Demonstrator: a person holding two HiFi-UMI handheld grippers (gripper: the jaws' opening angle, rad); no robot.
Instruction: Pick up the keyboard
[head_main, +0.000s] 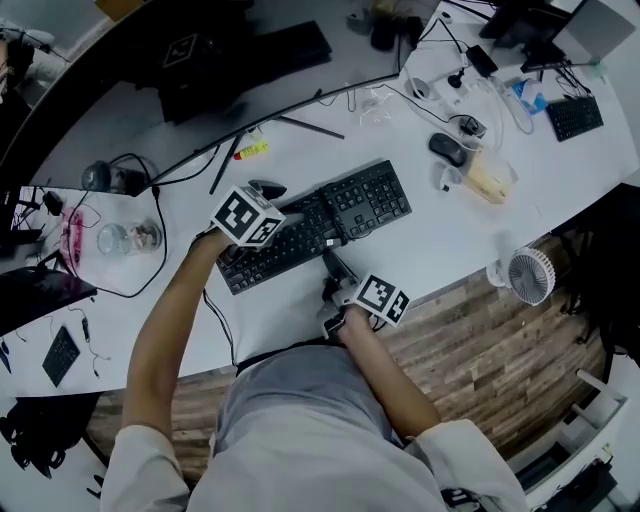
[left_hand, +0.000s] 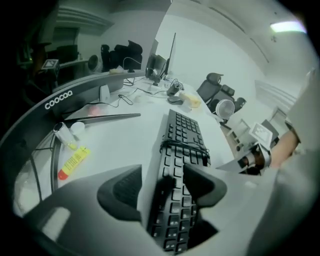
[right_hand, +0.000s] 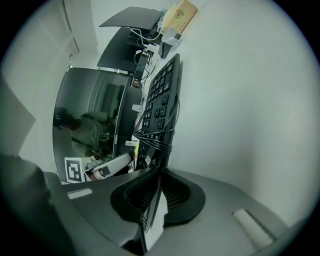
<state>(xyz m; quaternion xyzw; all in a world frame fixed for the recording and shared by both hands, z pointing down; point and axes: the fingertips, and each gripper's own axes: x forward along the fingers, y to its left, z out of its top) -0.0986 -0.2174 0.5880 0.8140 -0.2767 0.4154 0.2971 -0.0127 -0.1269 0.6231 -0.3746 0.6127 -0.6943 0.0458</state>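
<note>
The keyboard (head_main: 330, 215) lies slantwise on the white surface (head_main: 450, 235) straight in front of you, its cable (left_hand: 185, 146) wound around its middle. It looks like a stiff, fairly light slab, long enough to tip unless you carry it at two spots. The keycaps are smooth and give a little, so the firm rim is likely the better hold.

Your left tool (head_main: 283, 216) is narrowed onto the keyboard's left end, with one pad on the keys and the other against the far edge. Your right tool (head_main: 336, 264) is pinched almost flat on the keyboard's thin near edge, just beside the cable.

Beyond the keyboard's far edge lies a yellow tube (head_main: 250, 150). A mouse (head_main: 447, 148) sits well apart, past the keyboard's right end.
</note>
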